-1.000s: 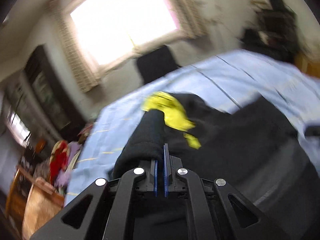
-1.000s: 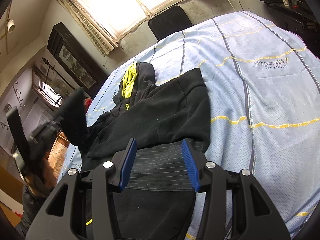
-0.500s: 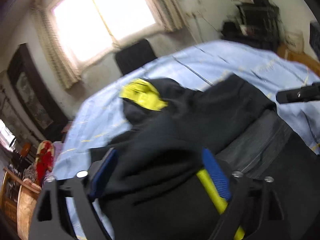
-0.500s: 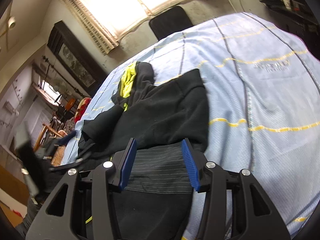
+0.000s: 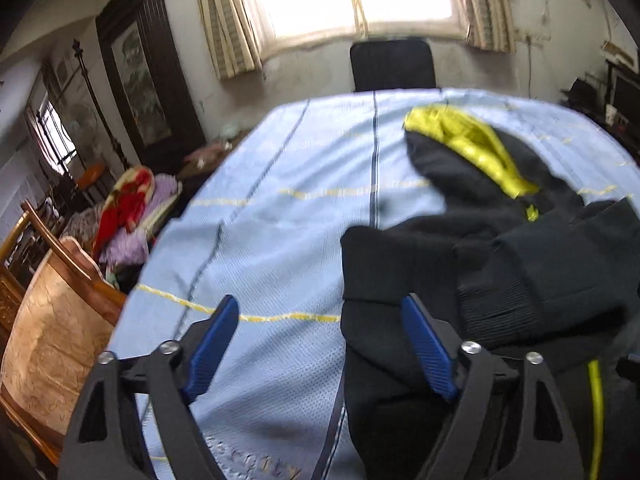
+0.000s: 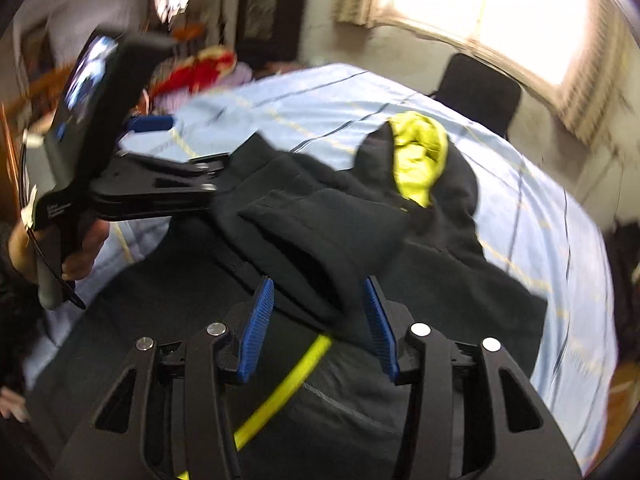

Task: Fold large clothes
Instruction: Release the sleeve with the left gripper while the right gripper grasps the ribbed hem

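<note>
A black hooded jacket (image 5: 500,264) with a yellow-lined hood (image 5: 468,140) lies on a light blue bedsheet (image 5: 280,208). Its sleeve is folded across the body. My left gripper (image 5: 320,332) is open and empty at the jacket's left edge, over the sheet. In the right wrist view the jacket (image 6: 400,280) fills the middle, hood (image 6: 420,152) at the far end. My right gripper (image 6: 318,320) is open just above the folded sleeve cuff (image 6: 320,248). The left gripper (image 6: 172,176) shows there at the left, beside the jacket, held by a hand.
A black chair (image 5: 392,66) stands at the bed's far end under a bright window. A wooden chair (image 5: 52,320) and a pile of red and purple clothes (image 5: 132,212) sit left of the bed. A dark cabinet (image 5: 148,76) stands against the wall.
My left gripper let go of the sleeve, which now lies across the jacket, and pulled back left over the sheet. My right gripper swung round over the folded sleeve.
</note>
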Demonstrator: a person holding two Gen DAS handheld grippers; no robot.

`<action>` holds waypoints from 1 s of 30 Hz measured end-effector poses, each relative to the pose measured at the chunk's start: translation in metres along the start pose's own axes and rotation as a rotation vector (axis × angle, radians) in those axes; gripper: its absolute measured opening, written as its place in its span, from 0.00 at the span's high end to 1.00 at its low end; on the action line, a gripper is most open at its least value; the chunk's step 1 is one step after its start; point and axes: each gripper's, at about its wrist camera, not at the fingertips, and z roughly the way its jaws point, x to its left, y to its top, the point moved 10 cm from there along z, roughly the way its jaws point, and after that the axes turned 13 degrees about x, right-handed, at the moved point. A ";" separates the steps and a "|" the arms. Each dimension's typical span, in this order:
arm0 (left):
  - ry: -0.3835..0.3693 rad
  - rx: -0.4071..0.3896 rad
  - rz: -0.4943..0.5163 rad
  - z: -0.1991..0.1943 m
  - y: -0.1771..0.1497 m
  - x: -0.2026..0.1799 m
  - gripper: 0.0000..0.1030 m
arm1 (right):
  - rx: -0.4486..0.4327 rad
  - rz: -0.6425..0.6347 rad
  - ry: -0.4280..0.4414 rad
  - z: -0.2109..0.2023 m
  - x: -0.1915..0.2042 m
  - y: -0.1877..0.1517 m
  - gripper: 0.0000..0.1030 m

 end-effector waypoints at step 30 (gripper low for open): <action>0.030 0.022 0.054 0.019 -0.017 -0.002 0.29 | 0.039 0.477 0.274 0.024 -0.109 -0.031 0.94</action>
